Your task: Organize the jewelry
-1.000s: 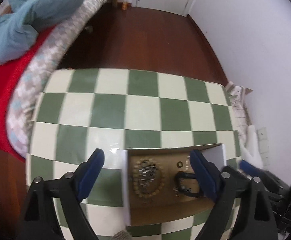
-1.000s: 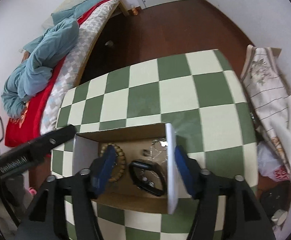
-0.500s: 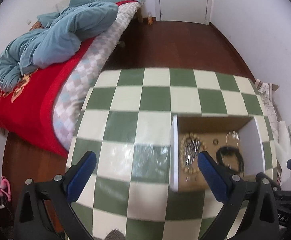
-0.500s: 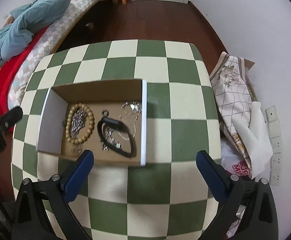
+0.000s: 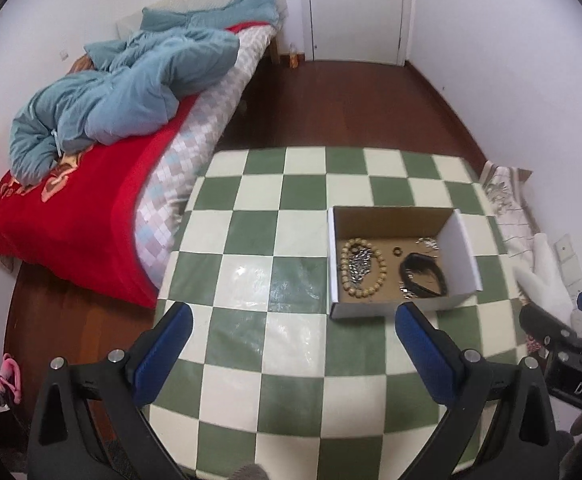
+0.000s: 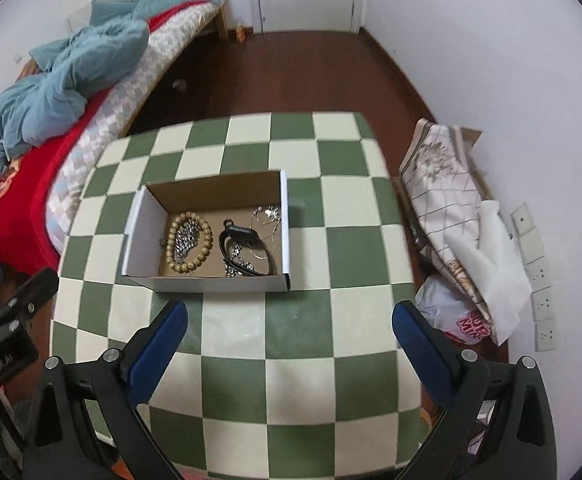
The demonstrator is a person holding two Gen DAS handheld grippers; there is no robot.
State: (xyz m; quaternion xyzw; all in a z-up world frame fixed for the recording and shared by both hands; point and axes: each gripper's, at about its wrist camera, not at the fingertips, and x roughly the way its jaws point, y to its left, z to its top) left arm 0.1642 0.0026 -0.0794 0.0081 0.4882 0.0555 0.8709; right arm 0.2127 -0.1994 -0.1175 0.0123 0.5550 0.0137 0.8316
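Observation:
An open cardboard box (image 5: 463, 256) (image 6: 141, 228) stands on the green and white checkered table (image 5: 275, 264) (image 6: 331, 248). Inside lie a wooden bead bracelet (image 5: 380, 276) (image 6: 207, 248) around a silver chain (image 5: 358, 264) (image 6: 185, 240), a black band (image 5: 425, 276) (image 6: 243, 236), a small ring (image 5: 397, 251) and a thin silver necklace (image 6: 267, 216). My left gripper (image 5: 291, 350) is open and empty, high above the table, left of the box. My right gripper (image 6: 291, 344) is open and empty, high above the table's near part, behind the box.
A bed (image 5: 91, 208) (image 6: 31, 172) with a red sheet and a blue quilt (image 5: 127, 92) stands left of the table. Folded fabric and bags (image 6: 455, 216) lie on the floor at the right wall. A white door (image 5: 355, 8) is at the far end.
Both grippers have opened wide, risen and pulled back from the box. The box and its jewelry now look smaller and lie further ahead in both views.

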